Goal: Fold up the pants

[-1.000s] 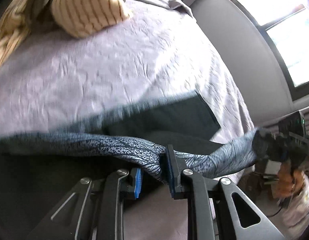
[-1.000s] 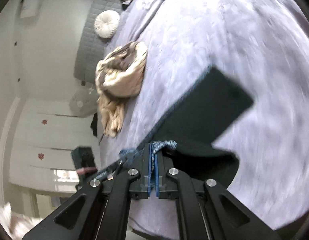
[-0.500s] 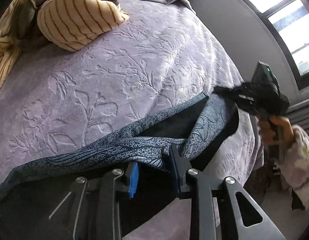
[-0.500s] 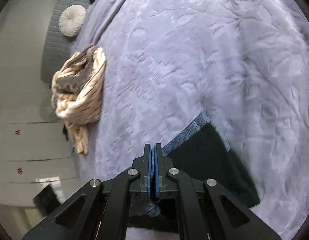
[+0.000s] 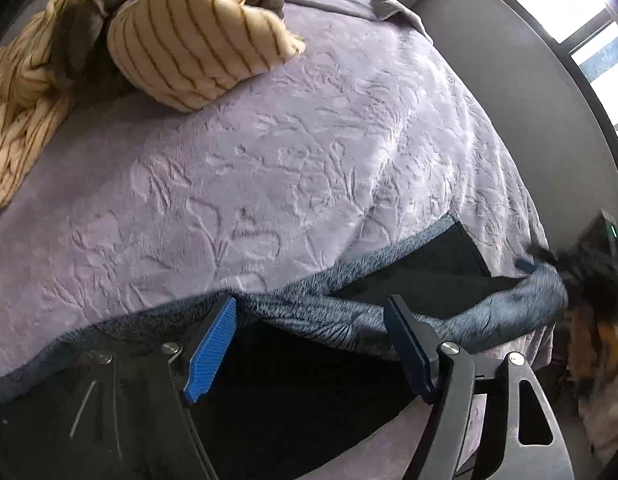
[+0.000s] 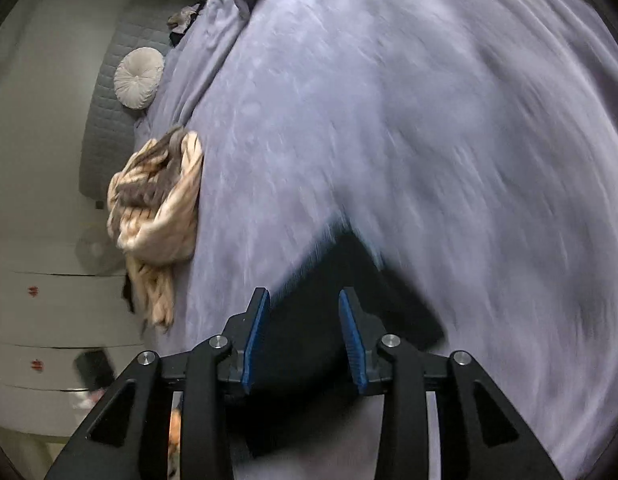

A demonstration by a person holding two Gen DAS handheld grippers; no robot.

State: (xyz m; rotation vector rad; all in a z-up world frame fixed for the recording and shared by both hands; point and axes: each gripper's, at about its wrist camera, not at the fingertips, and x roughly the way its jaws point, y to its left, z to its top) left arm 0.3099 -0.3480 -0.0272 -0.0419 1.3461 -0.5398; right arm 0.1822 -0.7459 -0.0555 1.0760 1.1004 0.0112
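The dark pants (image 5: 301, 380) with a blue-grey patterned band (image 5: 333, 316) lie on the near edge of the purple bedspread (image 5: 269, 168). My left gripper (image 5: 309, 344) is open, its blue pads on either side of the band, which lies loose between them. In the right wrist view the pants (image 6: 341, 280) show as a dark folded shape below my right gripper (image 6: 305, 336), which is open and empty above them. The right gripper also shows in the left wrist view (image 5: 589, 264), blurred, at the band's far end.
A cream striped blanket (image 5: 169, 40) is heaped at the far left of the bed, also in the right wrist view (image 6: 157, 216). A round cushion (image 6: 139, 78) leans on the grey headboard. A wall and window (image 5: 597, 40) stand to the right.
Both grippers have opened and let go of the pants' patterned band. The pants now lie on the bed instead of hanging stretched between the grippers.
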